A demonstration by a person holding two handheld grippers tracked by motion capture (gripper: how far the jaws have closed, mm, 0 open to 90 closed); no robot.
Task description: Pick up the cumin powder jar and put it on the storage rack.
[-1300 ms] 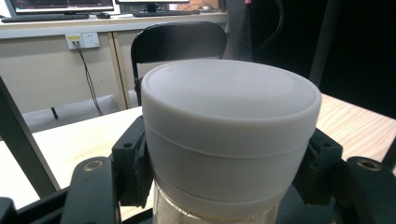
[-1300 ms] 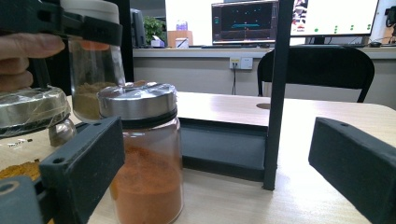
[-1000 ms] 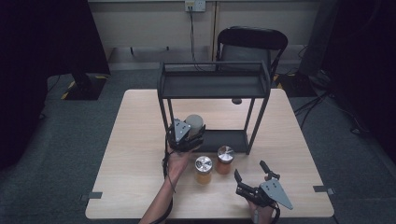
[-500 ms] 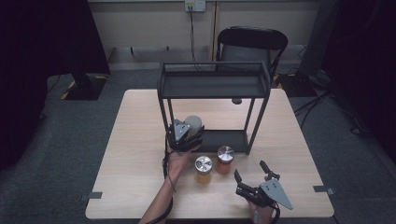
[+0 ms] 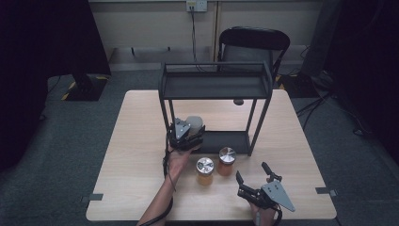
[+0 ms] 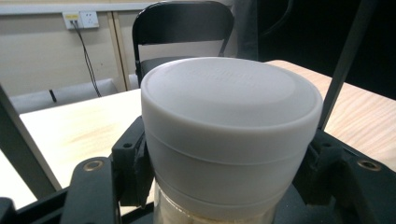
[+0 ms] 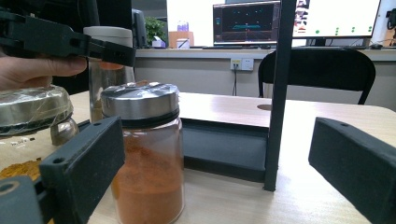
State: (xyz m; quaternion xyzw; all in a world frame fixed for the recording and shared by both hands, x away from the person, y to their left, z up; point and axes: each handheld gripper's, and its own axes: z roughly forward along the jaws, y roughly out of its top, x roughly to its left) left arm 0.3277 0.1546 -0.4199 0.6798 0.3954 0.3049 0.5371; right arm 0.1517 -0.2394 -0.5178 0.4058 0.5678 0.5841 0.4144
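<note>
A clear jar with a white lid (image 5: 195, 121) hangs at the left end of the black rack's lower shelf (image 5: 228, 141), and my left gripper (image 5: 190, 132) is shut on it just under the lid. In the left gripper view the white lid (image 6: 231, 112) sits between the two black jaws. My right gripper (image 5: 251, 172) rests near the table's front right, open and holding nothing. Its view looks between wide jaws (image 7: 219, 163) at an orange-powder jar (image 7: 147, 182) with a metal lid.
Two metal-lidded jars stand in front of the rack: a yellowish one (image 5: 205, 170) and an orange one (image 5: 227, 161). The rack's top shelf (image 5: 216, 84) is bare, and a rack post (image 7: 278, 93) rises ahead of the right gripper. A black chair (image 5: 254, 42) stands behind the table.
</note>
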